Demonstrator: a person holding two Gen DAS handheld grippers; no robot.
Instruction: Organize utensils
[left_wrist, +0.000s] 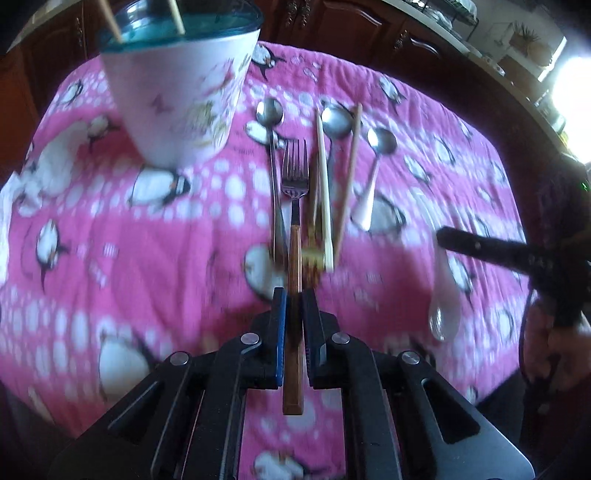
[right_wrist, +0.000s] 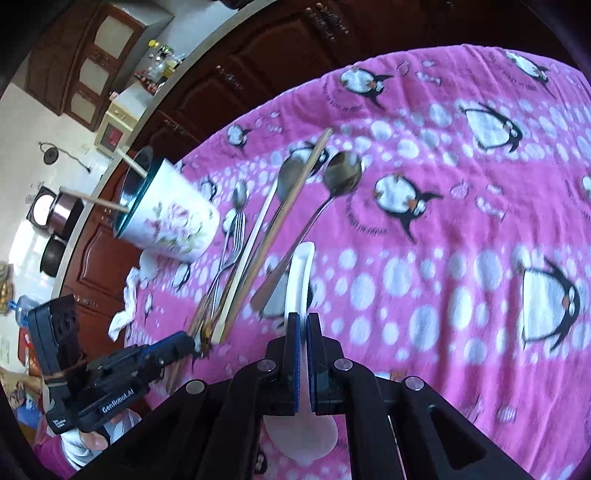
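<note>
My left gripper (left_wrist: 294, 295) is shut on the brown wooden handle of a fork (left_wrist: 294, 177), tines pointing away, over the pink cloth. My right gripper (right_wrist: 303, 319) is shut on a white ceramic spoon (right_wrist: 301, 273); the spoon also shows at the right of the left wrist view (left_wrist: 443, 295). A white flowered cup (left_wrist: 177, 96) with a teal rim holds two chopsticks at the far left; it also shows in the right wrist view (right_wrist: 173, 225). On the cloth lie metal spoons (left_wrist: 269, 114), (left_wrist: 336, 118), (left_wrist: 380, 144) and two chopsticks (left_wrist: 323, 177), (left_wrist: 349, 177).
A pink penguin-print cloth (left_wrist: 147, 258) covers the table. A crumpled white tissue (right_wrist: 129, 295) lies by the cup. Dark wooden cabinets (right_wrist: 258, 66) stand beyond the table's far edge. The left gripper's body (right_wrist: 110, 369) sits at the lower left of the right wrist view.
</note>
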